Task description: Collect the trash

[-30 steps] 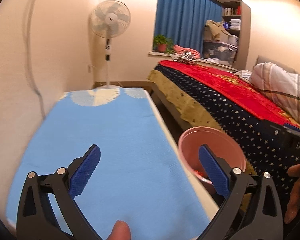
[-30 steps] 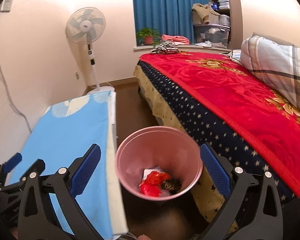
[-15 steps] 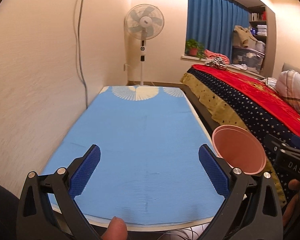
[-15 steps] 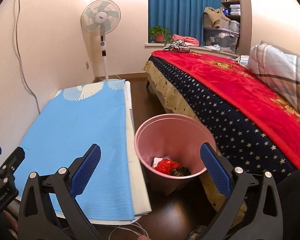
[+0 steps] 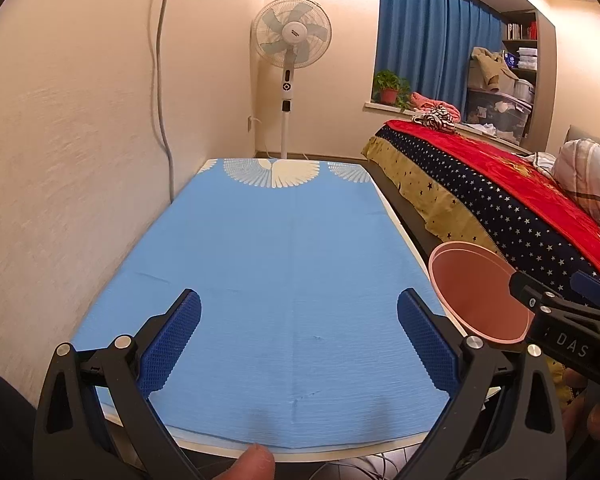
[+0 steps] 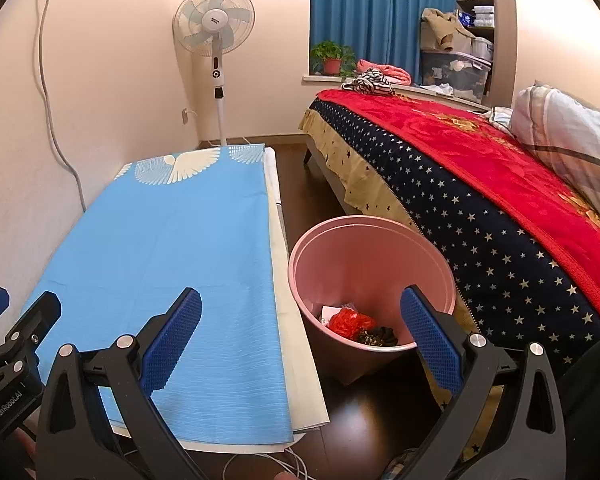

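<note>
A pink bin (image 6: 370,276) stands on the dark floor between the table and the bed; its rim (image 5: 476,292) also shows in the left wrist view. Inside lie a red wrapper (image 6: 350,322), a dark crumpled piece (image 6: 380,336) and white paper (image 6: 332,312). My right gripper (image 6: 300,336) is open, held back from the bin, with nothing between its blue pads. My left gripper (image 5: 298,340) is open and empty over the near end of the blue tablecloth (image 5: 284,264). No trash shows on the cloth.
A low table with the blue cloth (image 6: 172,240) runs along the left wall. A standing fan (image 5: 291,40) is at its far end, a cable (image 5: 162,80) hangs on the wall. The bed with a red blanket (image 6: 480,160) lies to the right. Cords lie on the floor (image 6: 260,460).
Both grippers have pulled back and risen, so more of the table and bin is in view. The left gripper has swung left from the bin toward the table.
</note>
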A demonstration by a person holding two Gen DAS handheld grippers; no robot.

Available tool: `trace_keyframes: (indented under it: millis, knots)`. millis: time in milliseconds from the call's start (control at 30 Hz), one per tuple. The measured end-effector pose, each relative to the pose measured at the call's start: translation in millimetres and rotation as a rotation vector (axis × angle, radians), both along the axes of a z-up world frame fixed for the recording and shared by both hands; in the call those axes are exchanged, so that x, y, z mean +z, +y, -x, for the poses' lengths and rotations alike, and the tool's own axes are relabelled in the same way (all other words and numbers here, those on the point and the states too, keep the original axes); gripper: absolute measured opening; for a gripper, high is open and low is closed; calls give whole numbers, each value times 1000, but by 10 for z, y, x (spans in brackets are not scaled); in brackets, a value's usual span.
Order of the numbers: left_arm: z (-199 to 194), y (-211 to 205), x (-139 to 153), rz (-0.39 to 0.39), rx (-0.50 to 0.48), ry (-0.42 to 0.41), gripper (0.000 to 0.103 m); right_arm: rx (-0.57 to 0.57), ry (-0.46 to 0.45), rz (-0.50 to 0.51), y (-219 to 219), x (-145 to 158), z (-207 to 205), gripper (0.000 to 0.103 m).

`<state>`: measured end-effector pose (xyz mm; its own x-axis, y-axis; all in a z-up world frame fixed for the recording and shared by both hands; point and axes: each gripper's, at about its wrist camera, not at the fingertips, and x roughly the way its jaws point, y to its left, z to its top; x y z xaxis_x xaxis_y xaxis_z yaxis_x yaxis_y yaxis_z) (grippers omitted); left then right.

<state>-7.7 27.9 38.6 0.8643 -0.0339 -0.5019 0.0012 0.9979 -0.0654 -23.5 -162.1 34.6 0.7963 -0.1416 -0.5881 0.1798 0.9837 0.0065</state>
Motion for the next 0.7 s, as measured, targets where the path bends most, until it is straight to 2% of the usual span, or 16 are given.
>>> trace_keyframes:
  millis: [700]
  knots:
    - [18,-27,-33,16,10,9,95,-7,-12,33,-5,-1,31,98]
